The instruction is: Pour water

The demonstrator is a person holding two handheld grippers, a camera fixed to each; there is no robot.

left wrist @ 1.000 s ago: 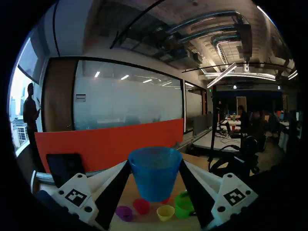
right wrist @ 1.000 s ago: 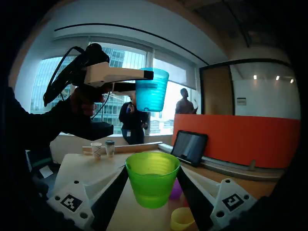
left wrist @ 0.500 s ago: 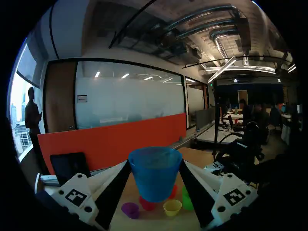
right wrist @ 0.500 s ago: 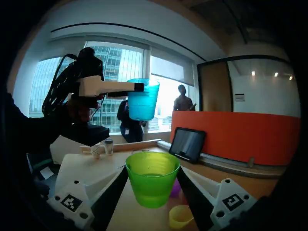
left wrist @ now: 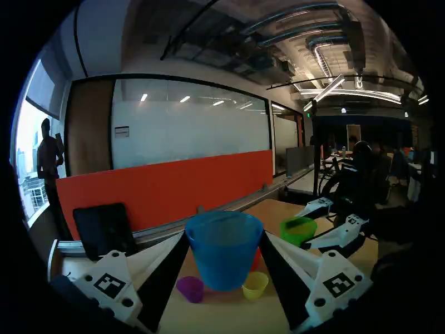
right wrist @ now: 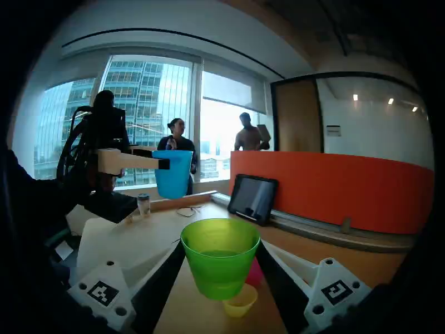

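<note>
A translucent blue cup [left wrist: 224, 250] stands upright between the fingers of my left gripper [left wrist: 224, 259], which is shut on it, above a wooden table [left wrist: 233, 314]. My right gripper [right wrist: 221, 261] is shut on a green cup [right wrist: 221, 257] with a little liquid at its bottom. In the left gripper view the green cup [left wrist: 297, 230] and the right gripper [left wrist: 328, 222] are off to the right at about the same height. In the right gripper view the blue cup [right wrist: 173, 173] hangs to the upper left, carried by the left gripper [right wrist: 139, 161] and a dark-sleeved arm [right wrist: 39, 195].
Small purple [left wrist: 191, 288], yellow [left wrist: 255, 285] and red [left wrist: 255, 260] cups sit on the table under the blue cup. A dark tablet [right wrist: 253, 199] leans at the orange partition [right wrist: 334, 189]. A small jar [right wrist: 143, 204] stands at the table's far end. Two people stand by the windows [right wrist: 245, 136].
The left gripper with the blue cup has come down, from well above the green cup to roughly level with it. The green cup stays gripped and upright.
</note>
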